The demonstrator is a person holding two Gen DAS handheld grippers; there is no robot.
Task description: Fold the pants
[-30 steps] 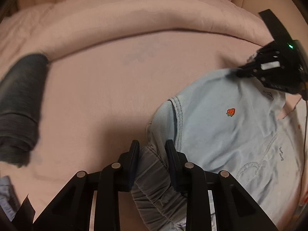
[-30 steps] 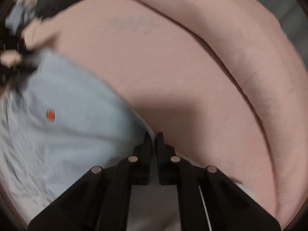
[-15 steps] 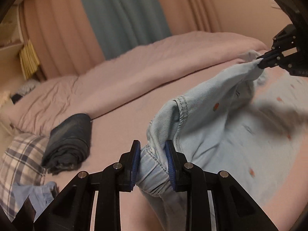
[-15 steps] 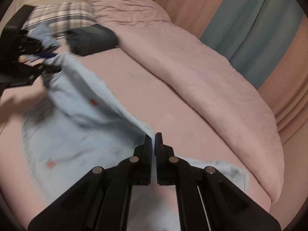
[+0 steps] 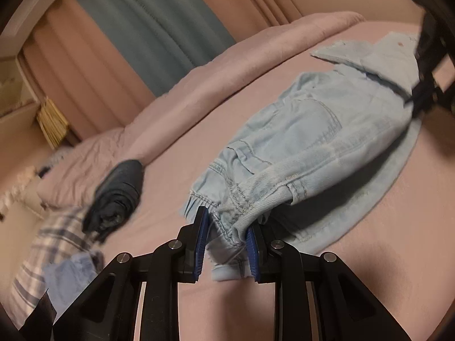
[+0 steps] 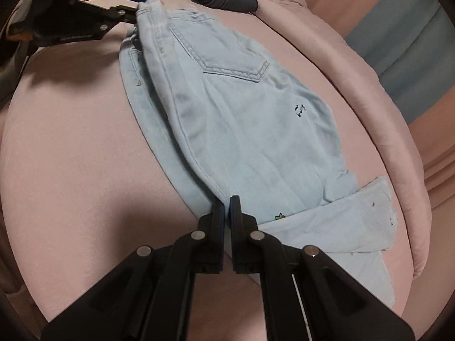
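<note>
Lying across a pink bed [image 6: 71, 156], a pair of light blue denim pants [image 6: 241, 119] is folded lengthwise, one half laid over the other, with a back pocket facing up. The waistband end is bunched and gathered between the blue-padded fingers [image 5: 200, 236] of the left gripper [image 5: 226, 240], which pinch the elastic band; the fabric fills the gap between them and hides the inner face of the right-hand pad. At the other end, the right gripper [image 6: 226, 207] has its fingers pressed almost together on the folded edge of the denim, near the leg hems; the cloth between them is too thin to see clearly. The pants stretch between the two grippers, partly raised off the bed along the held edge, with the lower layer flat on the bedding.

In the left wrist view, the right gripper is cut off at the upper right edge and reads only as a dark blur. In the right wrist view, the left gripper sits at the top left, its body partly out of frame. A rolled dark garment [image 5: 116, 196] lies on the bed near a plaid pillow [image 5: 48, 255], both smeared by motion blur. A small embroidered mark and some dark stitched lettering on the denim are too small to read. A rolled pink duvet [image 6: 355, 79] borders the far side of the bed, with curtains [image 5: 159, 28] behind.
</note>
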